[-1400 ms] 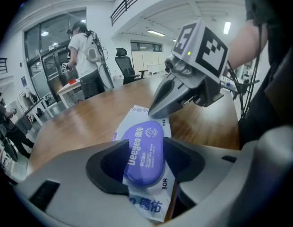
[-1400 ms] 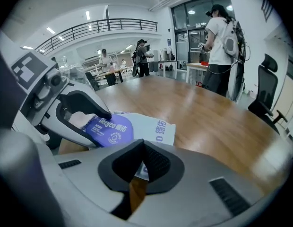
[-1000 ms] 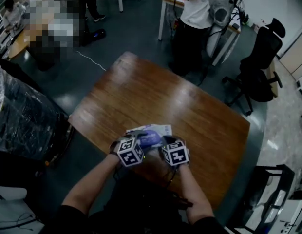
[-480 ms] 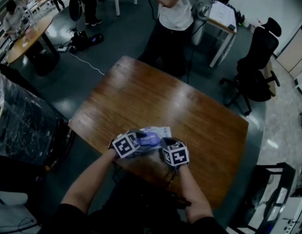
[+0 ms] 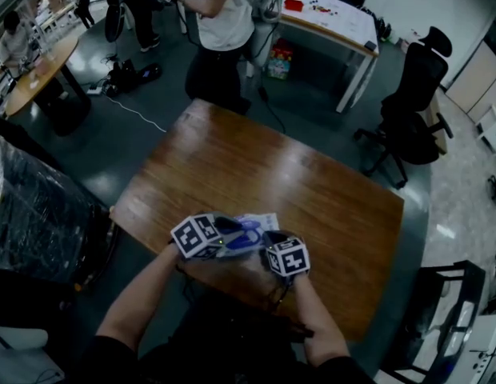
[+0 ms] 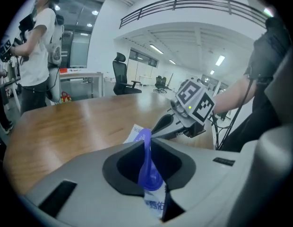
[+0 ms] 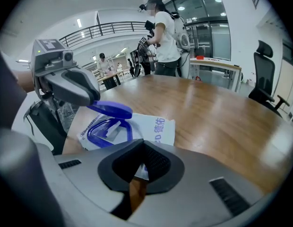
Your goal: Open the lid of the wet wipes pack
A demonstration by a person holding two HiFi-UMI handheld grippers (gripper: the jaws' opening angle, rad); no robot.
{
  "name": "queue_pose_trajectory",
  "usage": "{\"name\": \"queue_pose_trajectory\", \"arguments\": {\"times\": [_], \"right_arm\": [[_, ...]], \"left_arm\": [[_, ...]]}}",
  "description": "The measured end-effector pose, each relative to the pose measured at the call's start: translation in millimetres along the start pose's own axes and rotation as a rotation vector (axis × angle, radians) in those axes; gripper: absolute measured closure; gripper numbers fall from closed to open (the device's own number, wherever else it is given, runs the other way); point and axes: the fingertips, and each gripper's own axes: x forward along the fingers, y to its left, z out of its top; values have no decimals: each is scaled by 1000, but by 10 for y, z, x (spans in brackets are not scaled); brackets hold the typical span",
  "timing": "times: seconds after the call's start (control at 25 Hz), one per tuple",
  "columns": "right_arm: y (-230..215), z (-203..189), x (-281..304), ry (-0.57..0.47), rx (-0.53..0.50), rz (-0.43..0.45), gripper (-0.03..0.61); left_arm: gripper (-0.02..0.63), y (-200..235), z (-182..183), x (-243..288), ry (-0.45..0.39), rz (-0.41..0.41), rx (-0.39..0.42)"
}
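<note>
A white wet wipes pack [image 5: 262,220] lies near the front edge of the brown wooden table [image 5: 296,166]. Its blue lid [image 7: 111,109] stands raised off the blue-rimmed opening [image 7: 107,132]. My left gripper [image 7: 93,103] is closing its jaws, and the lid [image 6: 147,164] sits edge-on between them, pinched. My right gripper [image 7: 142,167] is shut on the pack's near edge [image 7: 153,129], holding it on the table. In the head view the left gripper [image 5: 230,235] is at the pack's left and the right gripper [image 5: 270,241] at its near right.
A person in a white shirt [image 5: 220,22] stands past the table's far corner. A black office chair [image 5: 412,106] is at the right, a white desk [image 5: 332,14] behind, a round table [image 5: 36,74] far left, and a plastic-wrapped dark bulk [image 5: 32,206] close at the left.
My left gripper has risen and tilted, bringing the blue lid up off the pack. The right gripper has stayed put. The person in white has walked leftward behind the table.
</note>
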Motion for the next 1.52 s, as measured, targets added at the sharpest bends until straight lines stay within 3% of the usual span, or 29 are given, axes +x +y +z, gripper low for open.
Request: {"name": "queue_pose_trajectory", "arguments": {"times": [0.44,0.84,0.92,1.04,1.16,1.36,1.44,1.52], "right_arm": [[40,19,-29,5,6,-41,567],[111,16,-56,-21,39,-102,566],[60,23,-107,-44,55,-121,568],[-5,35,-242,-105,103,-144,568],[-39,87,-443,-191,139,-152,568],[-59,340,-910,-387,164,-152,568],[-15,439,-1137,-464,161,-150,568],[59,519,-1385,-534,155,-143,568]], "left_arm": [[594,698,103,-120,-46,148,-3],[593,962,-41,-127,-99,207,-52],[546,991,-39,-142,-135,214,-80],[494,971,23,-300,-222,222,-133],[491,954,116,-539,-316,270,-175],[494,608,465,-783,-430,298,-141],[575,372,607,-839,-456,307,-101],[611,110,718,-890,-474,320,-66]]}}
